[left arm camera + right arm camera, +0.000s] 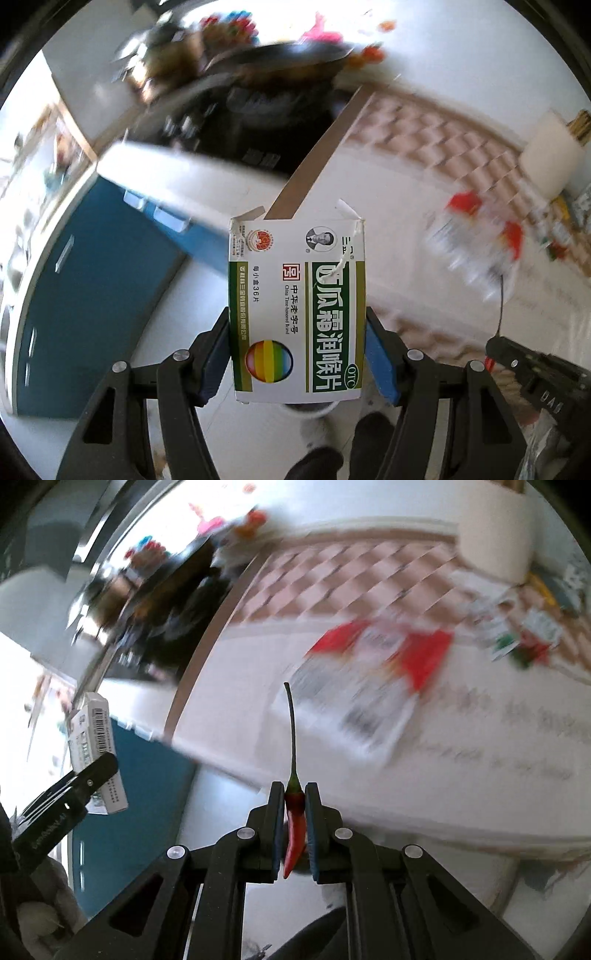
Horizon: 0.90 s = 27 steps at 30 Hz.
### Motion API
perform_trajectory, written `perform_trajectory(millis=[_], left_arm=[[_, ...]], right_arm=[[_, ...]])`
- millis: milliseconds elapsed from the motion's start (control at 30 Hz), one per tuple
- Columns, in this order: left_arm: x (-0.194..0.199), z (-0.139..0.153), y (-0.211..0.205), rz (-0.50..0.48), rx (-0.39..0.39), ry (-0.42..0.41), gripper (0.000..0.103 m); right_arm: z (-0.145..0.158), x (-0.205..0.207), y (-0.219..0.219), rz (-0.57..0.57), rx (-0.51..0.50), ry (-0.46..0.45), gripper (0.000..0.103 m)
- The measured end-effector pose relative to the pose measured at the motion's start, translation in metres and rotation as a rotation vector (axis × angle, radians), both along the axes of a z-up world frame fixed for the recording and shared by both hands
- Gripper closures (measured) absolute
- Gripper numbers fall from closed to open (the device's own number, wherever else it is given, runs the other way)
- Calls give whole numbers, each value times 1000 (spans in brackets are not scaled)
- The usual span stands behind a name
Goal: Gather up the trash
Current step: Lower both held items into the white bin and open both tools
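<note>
My left gripper (297,328) is shut on a white and green medicine box (297,310) with a torn top flap, held in the air off the table's edge. The box also shows in the right wrist view (96,753) at the left, clamped by the left gripper (83,775). My right gripper (294,794) is shut on a red chili pepper (294,823) whose long dark stem points up. The right gripper and the chili's stem show in the left wrist view (498,336) at the lower right.
A white table (424,775) with a checkered cloth (351,579) holds a blurred red and white packet (373,672) and small clutter (528,635) at the far right. A blue cabinet (96,288) stands at the left. A white bin rim (314,410) shows below the box.
</note>
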State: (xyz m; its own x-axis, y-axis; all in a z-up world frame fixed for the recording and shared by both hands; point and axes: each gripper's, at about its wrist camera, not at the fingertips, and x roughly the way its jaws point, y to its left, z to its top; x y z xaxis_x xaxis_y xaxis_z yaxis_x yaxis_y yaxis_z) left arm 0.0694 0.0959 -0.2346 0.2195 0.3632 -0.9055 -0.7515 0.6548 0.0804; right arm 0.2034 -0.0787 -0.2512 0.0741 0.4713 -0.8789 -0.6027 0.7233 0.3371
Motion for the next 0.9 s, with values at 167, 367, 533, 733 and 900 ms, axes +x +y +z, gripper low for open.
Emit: perform_trajectory(millis=[167,367,533,733,900], left_arm=[[-37,-67,14,66,-84,81,40],[-58,-170,27,111,-192,156,40],[-65,-265,33,119,-278,212,40],[-68,-368,37,123,-371,260,40],[-77,-435,39,156,-503,256,38]], right_arm=[[-64,-60,32,97,-80,90,91],[-161,-104,60,188,-192,156,91],[-262,-113,70,201,-296,199,91],[-368,-107,76,195,-353,265,91],[-443,-103,83,195,-363,314,91]])
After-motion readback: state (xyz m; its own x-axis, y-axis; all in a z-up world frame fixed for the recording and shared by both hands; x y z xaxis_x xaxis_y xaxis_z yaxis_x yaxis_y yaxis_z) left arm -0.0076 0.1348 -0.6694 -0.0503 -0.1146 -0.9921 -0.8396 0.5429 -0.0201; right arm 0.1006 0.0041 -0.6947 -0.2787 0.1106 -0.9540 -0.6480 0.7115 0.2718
